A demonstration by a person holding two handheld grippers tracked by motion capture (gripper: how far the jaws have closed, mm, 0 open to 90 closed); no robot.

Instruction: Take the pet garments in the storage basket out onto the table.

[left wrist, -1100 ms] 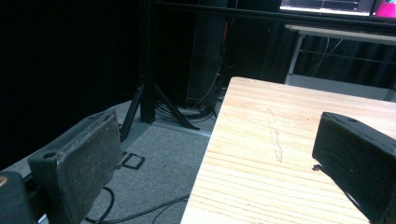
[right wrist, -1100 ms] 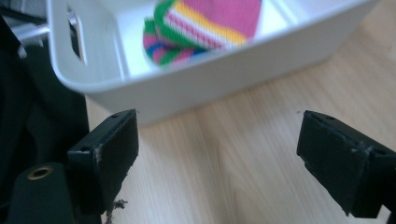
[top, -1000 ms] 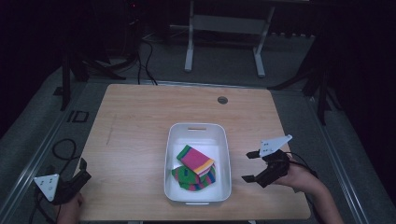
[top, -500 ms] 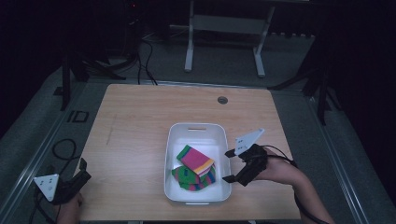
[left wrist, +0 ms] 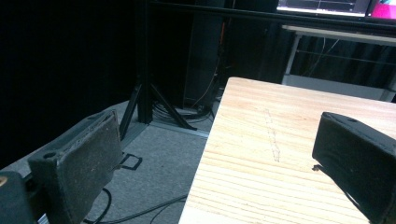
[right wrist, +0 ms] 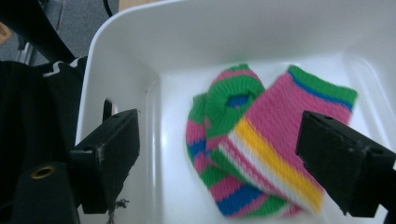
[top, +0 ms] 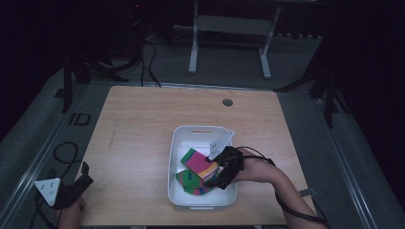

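The right gripper (top: 220, 172) is down over the white tub (top: 177, 143) in the middle of the wooden table (top: 143, 124), jaws spread wide with nothing between them. Right under it lie the striped socks (top: 196, 169), a pink, green, yellow and blue bundle on the tub floor, towards the person's end. From the right gripper view the socks (right wrist: 254, 144) sit between the two black pads, untouched, one folded over the other. Over at the near left corner the left gripper (top: 71, 188) hangs at the table's edge, jaws parted too, holding nothing, well apart from the tub
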